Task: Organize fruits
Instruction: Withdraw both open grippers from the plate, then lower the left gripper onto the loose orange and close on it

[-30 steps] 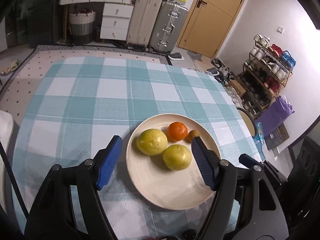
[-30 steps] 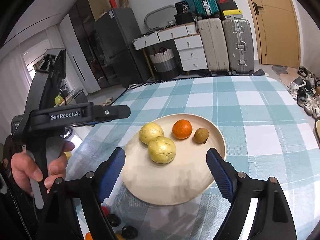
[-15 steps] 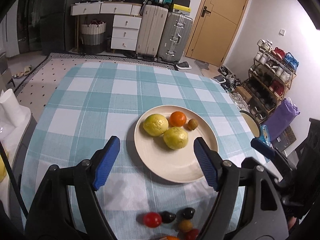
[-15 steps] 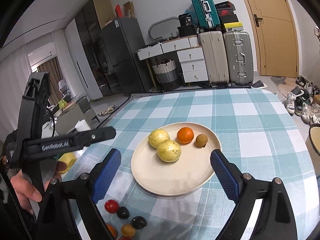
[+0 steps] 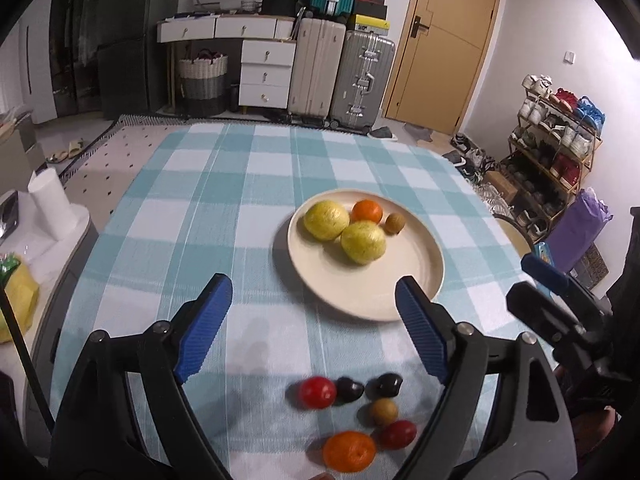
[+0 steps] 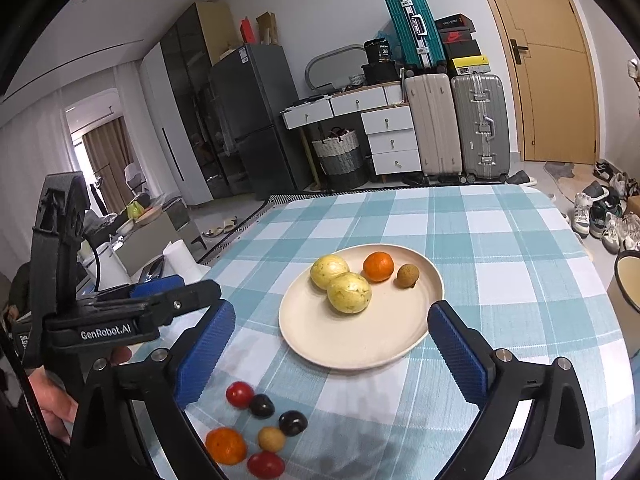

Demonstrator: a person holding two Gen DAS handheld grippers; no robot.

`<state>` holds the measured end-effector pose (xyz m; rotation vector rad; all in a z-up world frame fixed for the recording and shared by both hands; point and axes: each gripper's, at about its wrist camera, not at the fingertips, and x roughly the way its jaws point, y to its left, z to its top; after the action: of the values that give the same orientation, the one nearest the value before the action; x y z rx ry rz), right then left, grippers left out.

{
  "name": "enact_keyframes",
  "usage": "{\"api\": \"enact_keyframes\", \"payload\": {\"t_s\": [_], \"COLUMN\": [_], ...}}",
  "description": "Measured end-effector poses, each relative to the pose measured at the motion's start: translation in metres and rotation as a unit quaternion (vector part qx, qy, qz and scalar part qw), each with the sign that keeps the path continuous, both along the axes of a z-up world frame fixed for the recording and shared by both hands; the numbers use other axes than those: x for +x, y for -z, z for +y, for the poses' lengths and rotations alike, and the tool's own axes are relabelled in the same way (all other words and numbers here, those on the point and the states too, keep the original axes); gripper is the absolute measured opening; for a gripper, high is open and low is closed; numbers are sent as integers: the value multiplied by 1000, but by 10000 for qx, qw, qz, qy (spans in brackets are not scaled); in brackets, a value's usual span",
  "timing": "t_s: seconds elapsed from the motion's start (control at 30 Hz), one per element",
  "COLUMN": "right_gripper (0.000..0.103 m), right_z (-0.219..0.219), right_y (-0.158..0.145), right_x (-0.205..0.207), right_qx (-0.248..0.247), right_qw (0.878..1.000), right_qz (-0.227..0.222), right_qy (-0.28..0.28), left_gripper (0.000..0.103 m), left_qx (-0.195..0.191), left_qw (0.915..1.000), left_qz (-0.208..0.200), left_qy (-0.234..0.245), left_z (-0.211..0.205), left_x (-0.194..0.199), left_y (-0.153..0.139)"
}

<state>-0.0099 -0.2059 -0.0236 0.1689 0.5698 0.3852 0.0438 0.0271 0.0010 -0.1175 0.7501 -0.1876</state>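
A cream plate (image 5: 404,300) (image 6: 360,344) on the checked tablecloth carries two yellow fruits (image 5: 362,242) (image 6: 349,293), an orange (image 5: 367,211) (image 6: 378,266) and a small brown fruit (image 5: 395,223) (image 6: 408,275). Near the table's front edge lie several loose small fruits: a red one (image 5: 317,392) (image 6: 240,394), dark ones (image 5: 388,385) (image 6: 293,423), a brown one (image 5: 383,412) and an orange (image 5: 349,451) (image 6: 226,445). My left gripper (image 5: 312,308) hangs above the cloth with its jaws opening and nothing between them. My right gripper (image 6: 332,340) is likewise opening and empty, in front of the plate.
The table (image 5: 240,184) has a teal-and-white checked cloth. A person's hand (image 6: 52,404) holds the left gripper at the left of the right wrist view. A white paper roll (image 5: 50,204) stands off the table's left side. Suitcases, drawers and a shoe rack (image 5: 556,152) stand beyond.
Both grippers have drawn back from the plate and opened wider. The plate now looks smaller and farther, and the loose small fruits near the front edge have come into view.
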Motion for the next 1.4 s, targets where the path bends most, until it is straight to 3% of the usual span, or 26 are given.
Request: {"api": "enact_keyframes", "payload": {"t_s": [0.27, 0.43, 0.63, 0.7, 0.8, 1.17, 1.4], "right_gripper": [100, 100, 100, 100, 100, 101, 101], "right_z": [4, 6, 2, 2, 0, -1, 3], "right_y": [15, 23, 36, 40, 47, 58, 57], "right_x": [-16, -29, -41, -43, -47, -52, -51], "right_qx": [114, 118, 119, 114, 92, 90, 55], "right_qw": [9995, 9989, 9983, 9980, 9975, 9967, 9965], "right_qz": [186, 270, 401, 462, 569, 722, 709], "right_qy": [-236, -366, -411, -415, -417, -364, -434], "left_gripper": [88, 93, 96, 102, 102, 102, 102], "left_qx": [229, 49, 103, -15, -151, 16, 83], "left_qw": [9997, 9996, 9983, 9980, 9964, 9930, 9932], "left_qz": [92, 285, 540, 594, 753, 1046, 977], "left_qy": [74, 13, 181, 226, 355, 552, 621], "left_z": [-2, 6, 3, 6, 8, 0, -2], "left_x": [-21, -26, -40, -45, -48, -55, -58], "left_y": [25, 41, 68, 74, 83, 100, 101]}}
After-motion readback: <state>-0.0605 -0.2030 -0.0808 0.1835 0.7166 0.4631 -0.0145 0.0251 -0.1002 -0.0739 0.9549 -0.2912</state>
